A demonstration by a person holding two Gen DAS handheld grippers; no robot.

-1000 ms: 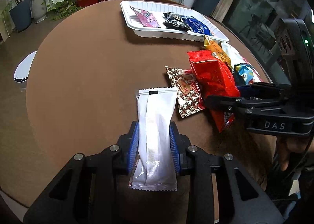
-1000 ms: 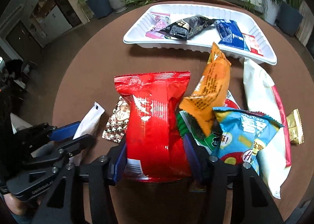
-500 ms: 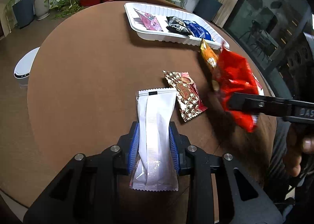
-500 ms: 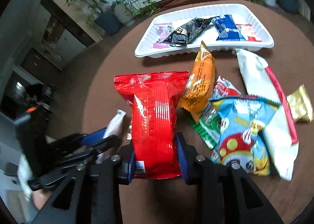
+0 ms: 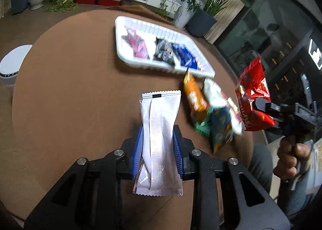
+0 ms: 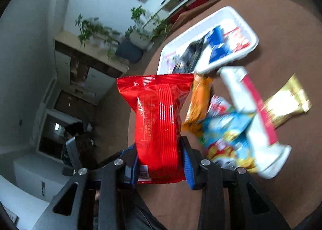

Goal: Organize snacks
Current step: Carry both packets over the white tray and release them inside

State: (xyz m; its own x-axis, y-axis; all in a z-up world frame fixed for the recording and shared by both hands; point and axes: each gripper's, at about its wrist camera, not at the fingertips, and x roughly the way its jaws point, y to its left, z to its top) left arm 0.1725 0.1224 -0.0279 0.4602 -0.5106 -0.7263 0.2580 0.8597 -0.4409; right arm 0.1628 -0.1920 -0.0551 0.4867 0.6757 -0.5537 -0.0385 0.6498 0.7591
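While both tongs grip: left gripper clamps white sachet, right gripper red bag.
Light, crinkly, slippery; you should pinch mid-body, gently.

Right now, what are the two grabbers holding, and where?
Left gripper pinches the white packet around its lower middle; right gripper squeezes the red bag near its bottom.
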